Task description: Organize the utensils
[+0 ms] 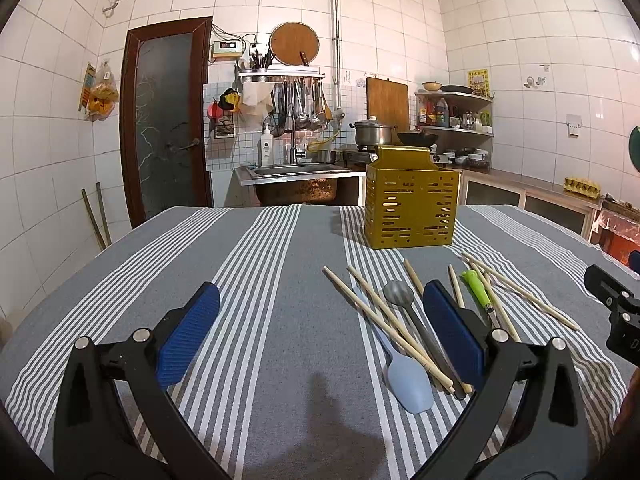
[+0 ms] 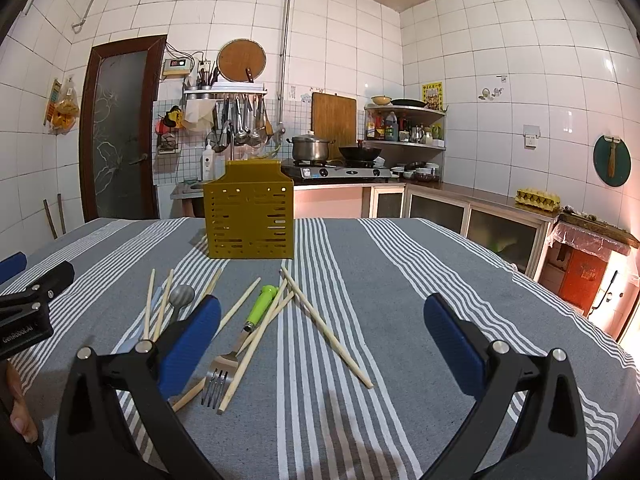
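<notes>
A yellow perforated utensil holder [image 1: 411, 204] [image 2: 249, 216] stands upright at the far side of the striped tablecloth. In front of it lie several wooden chopsticks [image 1: 376, 316] [image 2: 326, 330], a grey spoon [image 1: 400, 294] [image 2: 181, 295], a light blue spoon [image 1: 408, 380] and a green-handled fork [image 1: 476, 286] [image 2: 260, 304]. My left gripper [image 1: 320, 300] is open and empty above the cloth, left of the pile. My right gripper [image 2: 322, 312] is open and empty, with the fork and chopsticks between and near its fingers.
The table edge [image 2: 520, 272] runs along the right, with cabinets [image 2: 500, 232] and a stove [image 2: 340, 172] behind. A sink [image 1: 296, 170] and a door [image 1: 168, 120] stand at the back. The other gripper's body shows at each view's side [image 1: 616, 312] [image 2: 28, 308].
</notes>
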Demonstrator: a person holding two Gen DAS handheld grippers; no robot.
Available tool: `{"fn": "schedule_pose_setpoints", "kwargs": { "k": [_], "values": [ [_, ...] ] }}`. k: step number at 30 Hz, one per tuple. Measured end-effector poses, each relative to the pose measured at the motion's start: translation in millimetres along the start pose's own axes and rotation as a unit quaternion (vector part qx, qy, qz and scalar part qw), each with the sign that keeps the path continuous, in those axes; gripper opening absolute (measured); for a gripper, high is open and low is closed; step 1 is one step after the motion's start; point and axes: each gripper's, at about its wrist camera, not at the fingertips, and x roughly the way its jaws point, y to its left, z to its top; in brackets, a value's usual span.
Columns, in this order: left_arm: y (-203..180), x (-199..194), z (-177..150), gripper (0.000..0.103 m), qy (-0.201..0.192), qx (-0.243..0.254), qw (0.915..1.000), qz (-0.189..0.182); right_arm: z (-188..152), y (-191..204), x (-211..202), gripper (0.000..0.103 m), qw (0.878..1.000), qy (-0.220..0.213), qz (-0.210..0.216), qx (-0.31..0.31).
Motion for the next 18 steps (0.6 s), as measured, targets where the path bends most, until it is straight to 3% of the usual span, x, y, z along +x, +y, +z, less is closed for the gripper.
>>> {"fn": "schedule_pose_setpoints", "kwargs": {
  "k": [18],
  "values": [
    [-0.1,3.4,-3.7,0.098,-0.001,0.001,1.0000,0.001,-0.2,-2.1,-2.8,0.099,1.000,-0.004,0.001,0.002]
  ]
}}
